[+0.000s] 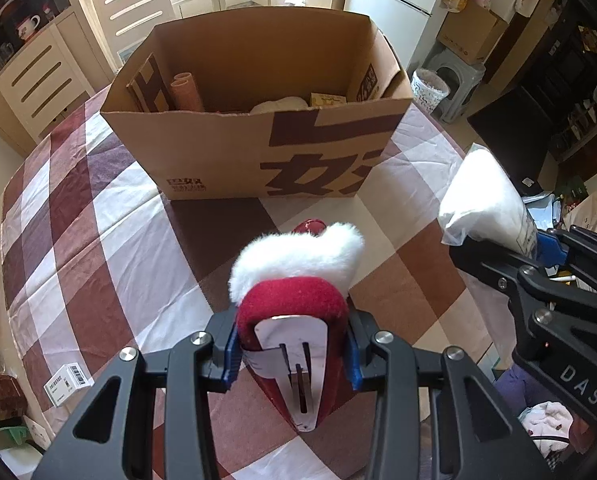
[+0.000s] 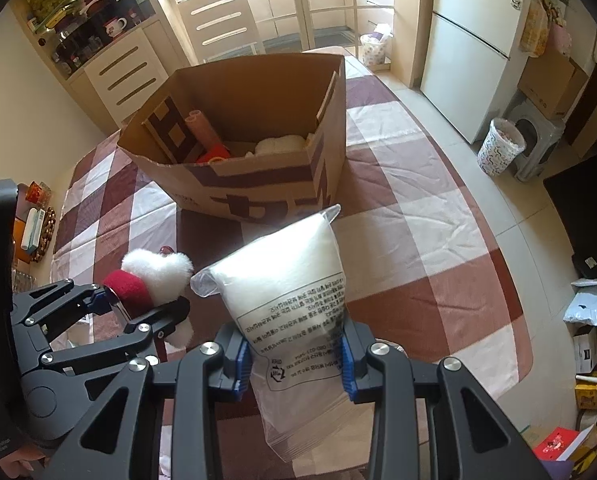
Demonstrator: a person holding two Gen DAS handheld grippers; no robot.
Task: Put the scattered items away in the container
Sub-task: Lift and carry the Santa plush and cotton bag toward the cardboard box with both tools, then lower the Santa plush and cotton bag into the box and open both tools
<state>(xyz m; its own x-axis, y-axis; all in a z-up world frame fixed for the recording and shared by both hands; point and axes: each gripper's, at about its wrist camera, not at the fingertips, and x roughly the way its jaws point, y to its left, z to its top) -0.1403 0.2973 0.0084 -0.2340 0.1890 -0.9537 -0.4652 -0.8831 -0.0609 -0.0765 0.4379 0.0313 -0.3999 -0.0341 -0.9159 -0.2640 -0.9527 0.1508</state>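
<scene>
An open cardboard box (image 1: pixel 218 152) (image 2: pixel 258 196) stands on the checked tablecloth, with tubes, a red item and pale bundles inside. My left gripper (image 1: pixel 292 350) (image 2: pixel 110 300) is shut on a red slipper with a white fluffy cuff (image 1: pixel 298 268) (image 2: pixel 154 276), held above the cloth in front of the box. My right gripper (image 2: pixel 296 360) (image 1: pixel 550 248) is shut on a clear bag of white granules (image 2: pixel 286 280) (image 1: pixel 482 200), to the right of the slipper and just short of the box's near wall.
A small barcoded white box (image 1: pixel 68 384) lies at the table's left edge. A white chair (image 2: pixel 218 20) stands behind the box. A fridge (image 2: pixel 470 52), a patterned bin (image 2: pixel 500 146) and a grey stool with a carton sit on the floor to the right.
</scene>
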